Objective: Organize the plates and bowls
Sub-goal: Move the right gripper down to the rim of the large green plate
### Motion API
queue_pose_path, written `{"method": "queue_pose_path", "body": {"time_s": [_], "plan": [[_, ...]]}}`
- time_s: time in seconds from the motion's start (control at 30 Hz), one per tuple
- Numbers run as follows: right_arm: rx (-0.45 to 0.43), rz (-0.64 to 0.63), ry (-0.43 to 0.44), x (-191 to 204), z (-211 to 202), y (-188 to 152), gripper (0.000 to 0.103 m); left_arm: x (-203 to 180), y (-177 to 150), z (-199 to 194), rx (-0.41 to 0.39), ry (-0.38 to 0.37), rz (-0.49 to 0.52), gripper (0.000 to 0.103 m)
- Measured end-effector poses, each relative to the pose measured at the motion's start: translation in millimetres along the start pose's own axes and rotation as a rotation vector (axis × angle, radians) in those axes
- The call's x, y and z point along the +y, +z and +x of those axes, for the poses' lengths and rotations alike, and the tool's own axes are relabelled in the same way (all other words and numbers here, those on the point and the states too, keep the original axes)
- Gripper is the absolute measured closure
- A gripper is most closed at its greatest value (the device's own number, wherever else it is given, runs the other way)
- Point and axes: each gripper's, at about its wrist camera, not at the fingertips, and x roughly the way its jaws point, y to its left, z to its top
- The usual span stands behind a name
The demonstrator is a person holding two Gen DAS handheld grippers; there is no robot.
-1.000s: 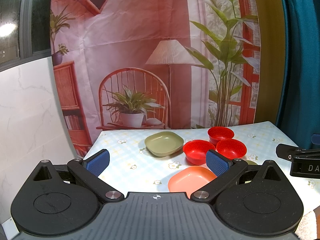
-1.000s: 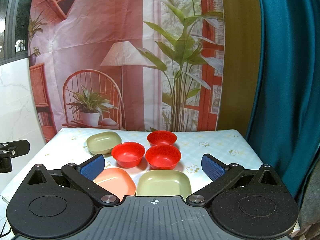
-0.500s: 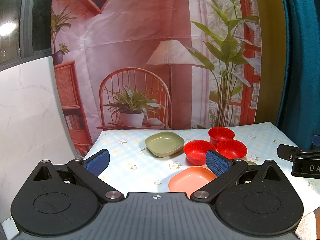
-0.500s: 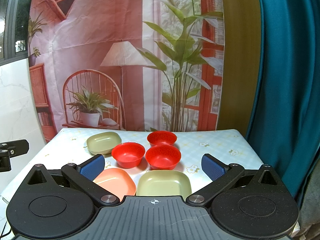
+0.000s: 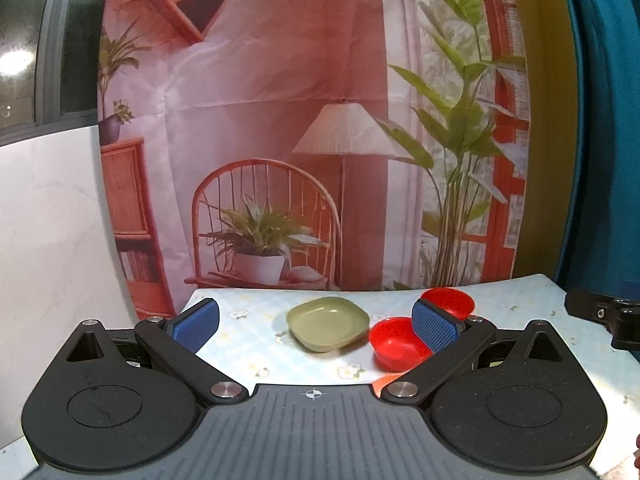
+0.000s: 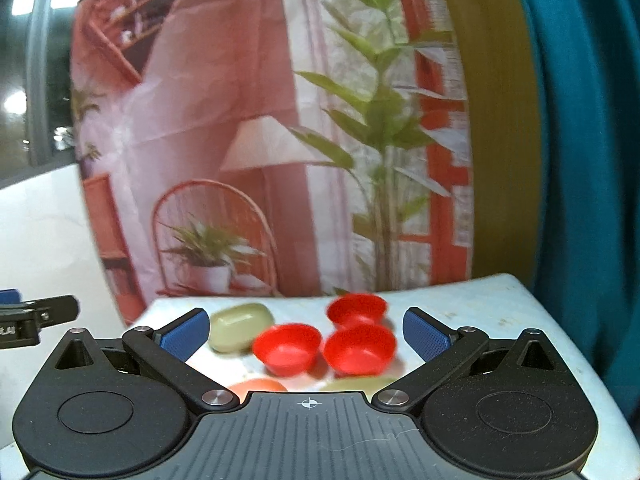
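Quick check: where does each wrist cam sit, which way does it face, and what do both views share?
Left wrist: on the left gripper, looking forward across the table at the far green plate; its open blue fingers show, and the other gripper at right.
Right wrist: on the right gripper, facing the three red bowls; open fingers show, image blurred.
Shared: green plate, red bowls, the printed backdrop.

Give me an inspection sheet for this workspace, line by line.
Surface: table under a pale floral cloth.
Job's things: three red bowls close together; green plate at the far left; a second green plate and an orange plate at the near edge.
Clutter: nothing seen.
Grippers: left gripper and right gripper, jaws open and empty.
Cables: nothing seen.
Surroundings: printed backdrop, teal curtain.
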Motion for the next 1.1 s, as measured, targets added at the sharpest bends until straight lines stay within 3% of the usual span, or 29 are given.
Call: {"method": "queue_pose_path", "body": {"time_s": [0.13, 0.3, 0.53, 1.1], "plan": [[0.001, -0.055, -0.019, -3, 28, 0, 0.000, -3, -1, 27, 0.022, 0.015, 0.003, 0.000], [0.069, -0.040, -0.004, -12, 63, -6, 0.000, -11, -8, 62, 0.065, 0.012, 0.017, 0.000], [0.136, -0.042, -0.051, -21, 102, -24, 0.000, -20, -29, 105, 0.153, 0.000, 0.027, 0.000], [0.259, -0.022, -0.107, -28, 153, -76, 0.000, -20, -74, 160, 0.314, -0.017, -0.012, 0.000]]}}
